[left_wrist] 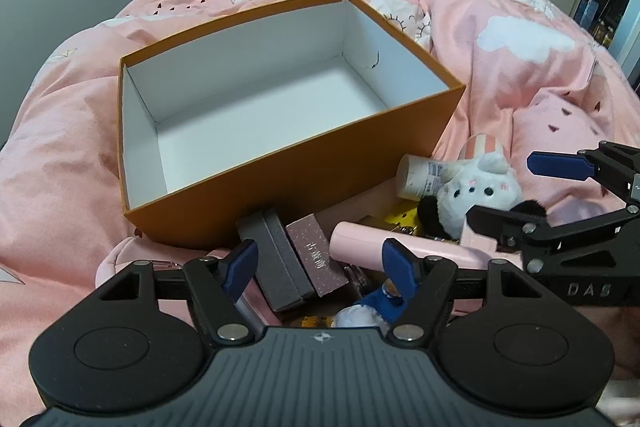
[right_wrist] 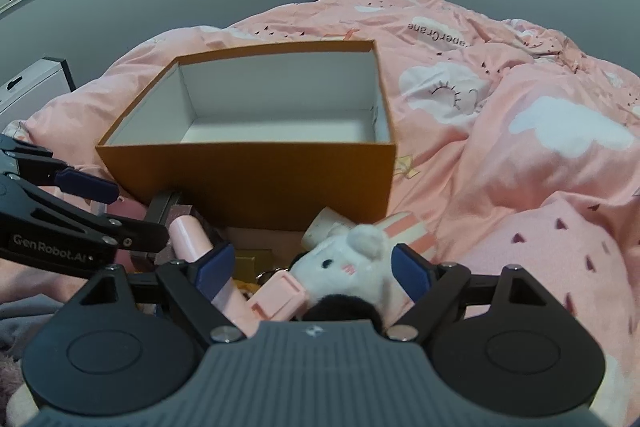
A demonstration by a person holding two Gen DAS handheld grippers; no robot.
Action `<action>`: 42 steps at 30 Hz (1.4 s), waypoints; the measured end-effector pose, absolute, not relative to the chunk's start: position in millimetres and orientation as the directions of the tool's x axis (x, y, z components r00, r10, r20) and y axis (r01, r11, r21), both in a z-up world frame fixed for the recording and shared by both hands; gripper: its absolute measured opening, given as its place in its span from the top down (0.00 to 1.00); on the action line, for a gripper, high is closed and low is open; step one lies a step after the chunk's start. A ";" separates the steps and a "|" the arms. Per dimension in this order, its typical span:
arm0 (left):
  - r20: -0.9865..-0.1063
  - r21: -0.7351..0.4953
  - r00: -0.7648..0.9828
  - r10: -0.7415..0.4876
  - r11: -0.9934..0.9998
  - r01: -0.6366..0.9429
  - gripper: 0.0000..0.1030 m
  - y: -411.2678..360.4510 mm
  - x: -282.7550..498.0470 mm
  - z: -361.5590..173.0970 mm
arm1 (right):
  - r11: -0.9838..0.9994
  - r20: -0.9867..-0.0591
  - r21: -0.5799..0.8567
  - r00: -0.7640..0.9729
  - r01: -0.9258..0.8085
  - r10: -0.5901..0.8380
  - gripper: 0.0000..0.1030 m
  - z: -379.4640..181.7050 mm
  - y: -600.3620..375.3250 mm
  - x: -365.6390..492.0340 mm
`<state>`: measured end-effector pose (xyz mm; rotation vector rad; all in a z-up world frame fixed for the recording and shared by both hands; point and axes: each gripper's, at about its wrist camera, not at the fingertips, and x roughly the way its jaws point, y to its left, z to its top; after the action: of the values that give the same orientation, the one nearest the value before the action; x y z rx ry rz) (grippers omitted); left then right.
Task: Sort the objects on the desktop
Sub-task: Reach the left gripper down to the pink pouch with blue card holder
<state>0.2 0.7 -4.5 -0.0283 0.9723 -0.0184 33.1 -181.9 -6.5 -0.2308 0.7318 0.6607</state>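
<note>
An orange box [right_wrist: 256,171] with a white inside sat open on a pink quilt [right_wrist: 500,163], nothing visible in it. Just in front of it the right gripper [right_wrist: 312,267] hung with its blue pads spread wide on either side of a white plush toy [right_wrist: 352,267], a pink tube [right_wrist: 192,239] lying to the left. The left gripper [right_wrist: 96,211] reached in from the left edge, jaws apart.

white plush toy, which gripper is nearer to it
Right. The right gripper has its open jaws around the white plush toy; the left gripper hovers beside it over the grey box.
</note>
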 end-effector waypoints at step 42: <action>-0.840 -0.204 0.538 -0.075 0.962 -0.183 0.50 87.4 10.2 25.3 | 0.827 -0.816 0.159 0.399 -0.539 0.418 0.33 -27.8 -187.8 92.4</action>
<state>10.2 87.4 25.3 -0.2820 1.0045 0.0649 92.4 -187.8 -27.8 -0.1376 0.9893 0.6075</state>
